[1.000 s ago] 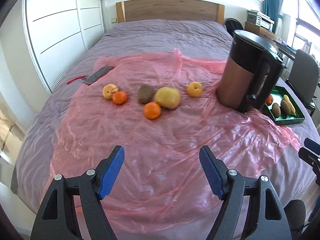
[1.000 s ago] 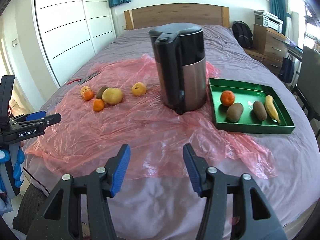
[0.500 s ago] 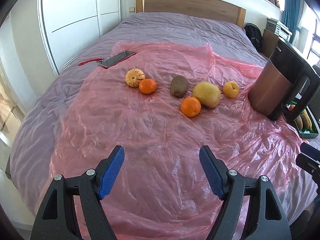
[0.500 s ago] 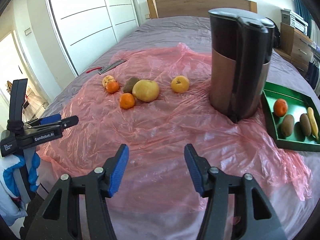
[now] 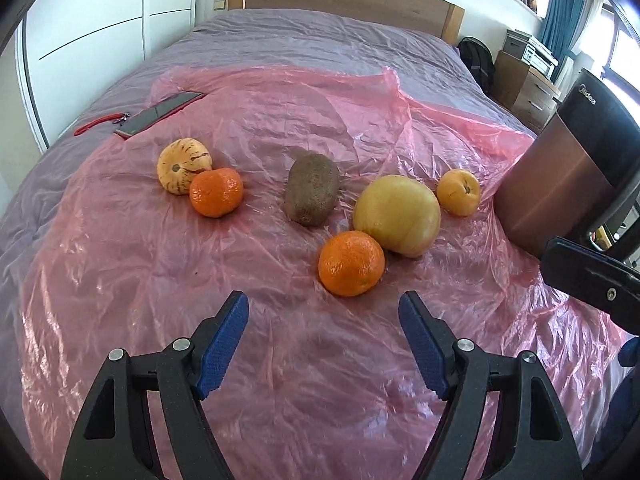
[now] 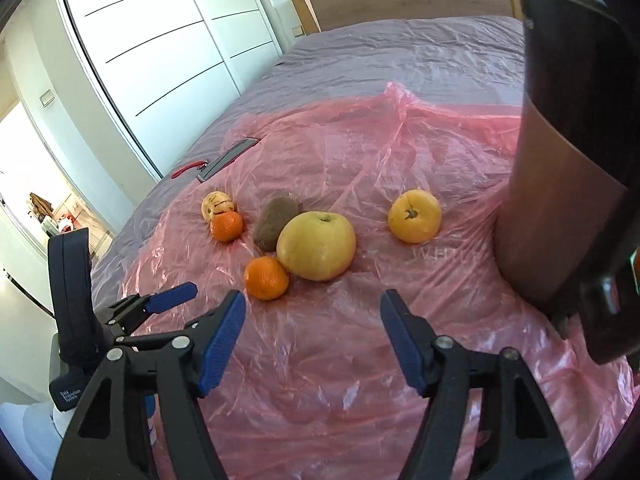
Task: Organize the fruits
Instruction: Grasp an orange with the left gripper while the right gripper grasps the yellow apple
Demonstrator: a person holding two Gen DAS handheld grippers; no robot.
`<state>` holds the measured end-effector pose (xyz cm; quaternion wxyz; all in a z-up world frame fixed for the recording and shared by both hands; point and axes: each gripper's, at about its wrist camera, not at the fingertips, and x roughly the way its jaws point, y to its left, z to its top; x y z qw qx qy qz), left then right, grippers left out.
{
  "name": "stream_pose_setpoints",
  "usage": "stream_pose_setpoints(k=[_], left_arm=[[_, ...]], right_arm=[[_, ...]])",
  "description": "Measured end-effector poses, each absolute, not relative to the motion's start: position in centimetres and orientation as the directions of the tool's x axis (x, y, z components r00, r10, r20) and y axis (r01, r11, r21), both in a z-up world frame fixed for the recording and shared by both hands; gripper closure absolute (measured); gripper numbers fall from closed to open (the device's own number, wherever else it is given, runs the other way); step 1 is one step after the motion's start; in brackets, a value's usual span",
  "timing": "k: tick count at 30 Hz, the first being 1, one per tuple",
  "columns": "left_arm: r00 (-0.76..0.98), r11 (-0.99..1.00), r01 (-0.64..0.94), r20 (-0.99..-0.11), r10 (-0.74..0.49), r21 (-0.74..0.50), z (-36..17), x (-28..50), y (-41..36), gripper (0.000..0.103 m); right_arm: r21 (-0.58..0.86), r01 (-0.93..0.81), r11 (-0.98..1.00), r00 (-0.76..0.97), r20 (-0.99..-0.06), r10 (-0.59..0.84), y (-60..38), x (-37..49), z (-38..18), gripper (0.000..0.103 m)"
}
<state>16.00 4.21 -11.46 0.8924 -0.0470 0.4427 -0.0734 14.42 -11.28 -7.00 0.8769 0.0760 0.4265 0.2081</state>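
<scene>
We see a translucent pink plastic sheet (image 5: 280,128) over a mauve-grey bedspread (image 5: 320,36). Just ahead of our left gripper (image 5: 324,312), black with blue pads, lies a bright orange mandarin (image 5: 351,263); beyond it a pale yellow-green apple (image 5: 397,215) and a dull brown kiwi (image 5: 312,188). Farther left sits a second orange mandarin (image 5: 216,192) against a cream fruit with dark reddish stripes (image 5: 182,164). To the right, a yellow-orange fruit (image 5: 458,191) and a copper-and-black kettle (image 5: 560,184).
</scene>
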Motion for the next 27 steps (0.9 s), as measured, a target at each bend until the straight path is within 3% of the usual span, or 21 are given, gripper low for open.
stream_pose_setpoints(k=[15,19,27], left_arm=[[0.570,0.957,0.144,-0.770,-0.288,-0.252,-14.6,19.6,3.7,0.032],[0.582,0.955,0.141,-0.759,-0.293,-0.261,-14.7,19.9,3.9,0.040],[0.594,0.962,0.145,-0.758,-0.271,-0.230,-15.5,19.8,3.8,0.048]], right_arm=[[0.344,-0.282,0.895,0.510,-0.737,0.444,-8.1,22.0,-12.0,0.000],[0.356,-0.278,0.892,0.500,-0.739,0.451,-7.2,22.8,-13.0,0.000],[0.341,-0.251,0.906,0.493,-0.760,0.423,-5.7,23.5,-14.5,0.000]])
